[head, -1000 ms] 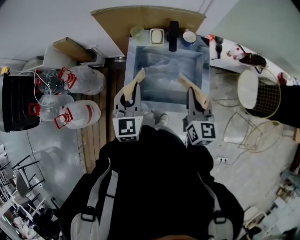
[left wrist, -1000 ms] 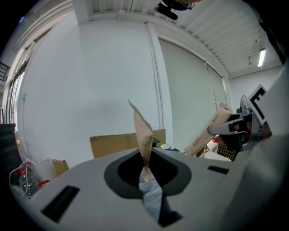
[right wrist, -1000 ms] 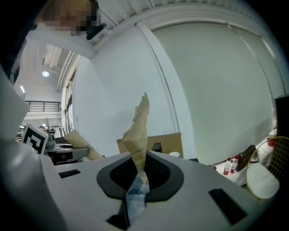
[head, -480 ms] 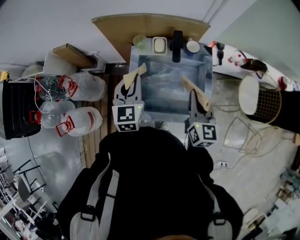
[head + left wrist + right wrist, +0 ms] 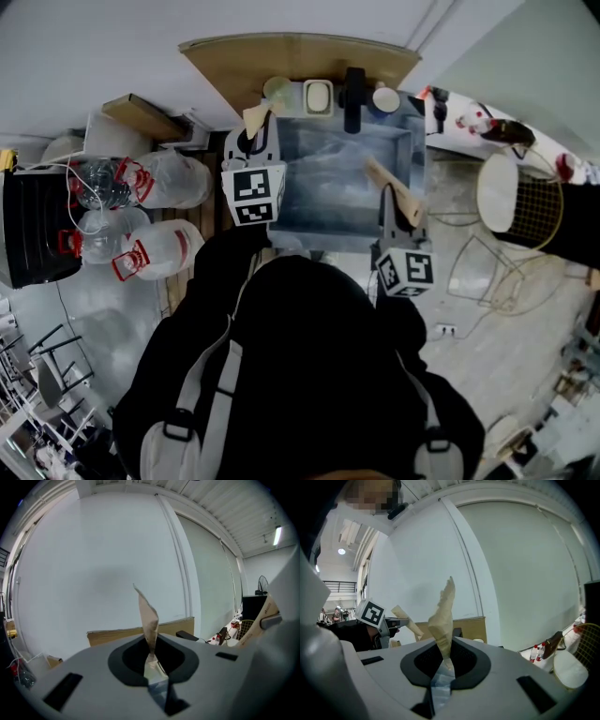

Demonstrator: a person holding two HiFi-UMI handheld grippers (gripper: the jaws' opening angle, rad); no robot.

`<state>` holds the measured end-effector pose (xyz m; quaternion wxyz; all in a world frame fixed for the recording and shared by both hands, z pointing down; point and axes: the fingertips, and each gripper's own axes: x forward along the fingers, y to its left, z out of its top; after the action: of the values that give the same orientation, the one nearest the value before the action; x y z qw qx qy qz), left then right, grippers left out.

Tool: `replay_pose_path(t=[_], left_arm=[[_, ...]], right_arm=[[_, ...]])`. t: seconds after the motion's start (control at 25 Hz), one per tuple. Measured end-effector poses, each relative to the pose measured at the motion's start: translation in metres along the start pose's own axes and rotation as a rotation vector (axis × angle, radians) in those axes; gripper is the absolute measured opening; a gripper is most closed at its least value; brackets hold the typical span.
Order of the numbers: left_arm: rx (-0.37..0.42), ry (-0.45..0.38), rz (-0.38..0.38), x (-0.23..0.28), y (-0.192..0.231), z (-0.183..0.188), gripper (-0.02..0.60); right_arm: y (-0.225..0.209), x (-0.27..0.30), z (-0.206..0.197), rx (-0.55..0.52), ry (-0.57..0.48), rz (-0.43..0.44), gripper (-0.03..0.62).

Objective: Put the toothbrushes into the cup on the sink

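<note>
The first toothbrush is on its way in. The left gripper (image 5: 252, 143), clamped tight on a tan-wrapped toothbrush (image 5: 255, 116), has come forward from the sink's (image 5: 347, 178) near edge to just beside the green cup (image 5: 277, 89). Next it needs lining up over the mouth and letting go. The right gripper (image 5: 395, 212), pinching the second toothbrush (image 5: 392, 186), has barely shifted over the basin.

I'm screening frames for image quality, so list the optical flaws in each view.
Head view: fisheye bowing of the wall edges, dim flat light, soft sheen on the sink. Left gripper view: black vignetted corners, curved wall seams. Right gripper view: same bowing, a mosaic patch top left, ceiling lamp glare.
</note>
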<state>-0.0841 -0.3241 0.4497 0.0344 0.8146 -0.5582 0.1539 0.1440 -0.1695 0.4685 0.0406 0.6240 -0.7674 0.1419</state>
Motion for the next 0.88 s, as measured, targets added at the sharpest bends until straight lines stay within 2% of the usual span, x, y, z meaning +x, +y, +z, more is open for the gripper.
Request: replay_pose_path(t=[0.2,0.4,0.72,0.88], left_arm=[[0.015,0.002,0.019,0.021,0.014,0.006,0.032],[-0.010,0.017,0.026,0.041,0.025,0.003,0.032],[0.002,0.086,0.018,0.075,0.027,-0.025,0.032],[-0.016,0.128,0.007,0.092,0.030,-0.044,0.032]], right_arm=[[-0.004,0.000,0.002,-0.002,0.002,-0.006,0.031],[-0.005,0.000,0.002,-0.004,0.007,-0.004,0.031],[-0.007,-0.001,-0.002,-0.004,0.016,-0.008,0.031],[-0.009,-0.001,-0.002,-0.005,0.019,-0.015,0.031]])
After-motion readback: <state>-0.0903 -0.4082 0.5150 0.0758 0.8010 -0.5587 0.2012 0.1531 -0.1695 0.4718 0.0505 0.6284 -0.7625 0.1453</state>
